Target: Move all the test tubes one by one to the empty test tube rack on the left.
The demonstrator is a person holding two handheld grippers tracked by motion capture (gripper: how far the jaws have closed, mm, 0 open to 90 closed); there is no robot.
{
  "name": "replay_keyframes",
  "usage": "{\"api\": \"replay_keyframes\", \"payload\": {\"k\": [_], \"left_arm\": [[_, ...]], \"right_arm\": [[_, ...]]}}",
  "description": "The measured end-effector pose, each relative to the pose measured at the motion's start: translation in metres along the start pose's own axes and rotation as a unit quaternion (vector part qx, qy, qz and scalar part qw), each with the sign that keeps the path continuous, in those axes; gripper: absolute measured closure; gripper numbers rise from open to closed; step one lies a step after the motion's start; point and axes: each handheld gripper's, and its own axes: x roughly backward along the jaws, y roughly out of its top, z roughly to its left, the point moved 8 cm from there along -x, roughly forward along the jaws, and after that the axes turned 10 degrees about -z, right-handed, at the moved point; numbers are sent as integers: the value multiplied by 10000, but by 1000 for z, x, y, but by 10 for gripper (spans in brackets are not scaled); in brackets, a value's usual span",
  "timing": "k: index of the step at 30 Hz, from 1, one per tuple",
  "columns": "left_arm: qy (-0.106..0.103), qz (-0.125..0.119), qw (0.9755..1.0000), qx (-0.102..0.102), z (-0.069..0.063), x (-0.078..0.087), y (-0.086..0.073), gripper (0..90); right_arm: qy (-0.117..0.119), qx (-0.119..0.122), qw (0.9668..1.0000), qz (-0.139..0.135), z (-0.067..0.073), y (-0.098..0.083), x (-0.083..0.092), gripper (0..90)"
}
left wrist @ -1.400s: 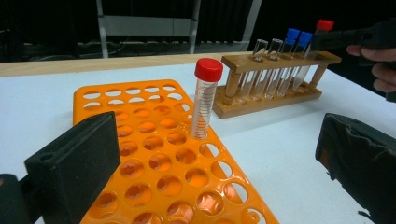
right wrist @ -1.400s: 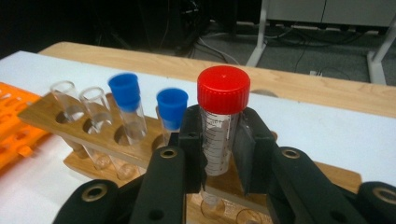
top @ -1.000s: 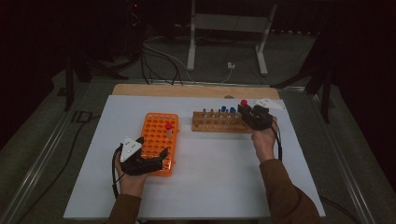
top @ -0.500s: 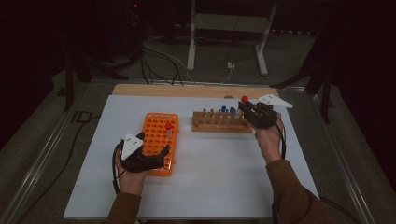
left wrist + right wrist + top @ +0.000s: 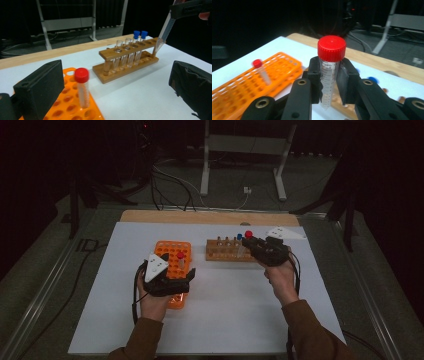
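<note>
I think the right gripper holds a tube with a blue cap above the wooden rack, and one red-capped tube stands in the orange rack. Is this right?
Not quite. The tube clamped in the right gripper has a red cap, not blue, as the right gripper view shows. The rest holds: it hangs above the wooden rack, and one red-capped tube stands in the orange rack.

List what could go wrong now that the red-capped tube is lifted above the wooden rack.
1. The right gripper pinches the red-capped tube just below the cap, so its long lower end may swing or slip.
2. The tube's tip hangs right by the wooden rack; a sideways move might knock the rack or its blue-capped tubes.
3. The left gripper hovers over the orange rack, near its standing tube.
</note>
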Motion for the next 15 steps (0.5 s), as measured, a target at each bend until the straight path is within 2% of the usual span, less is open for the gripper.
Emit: {"api": "replay_keyframes", "payload": {"k": [4,9,15], "left_arm": [[-130,62,9999,-30,-12,-10,1,15],[-324,70,9993,-162,-26,-22,3,50],[-522,105,9984,-194,-39,-31,3,68]], "right_arm": [[236,-14,9997,63,16,-3,0,742],[455,-14,9989,94,34,-6,0,741],[752,-45,9970,164,54,-13,-2,740]]}}
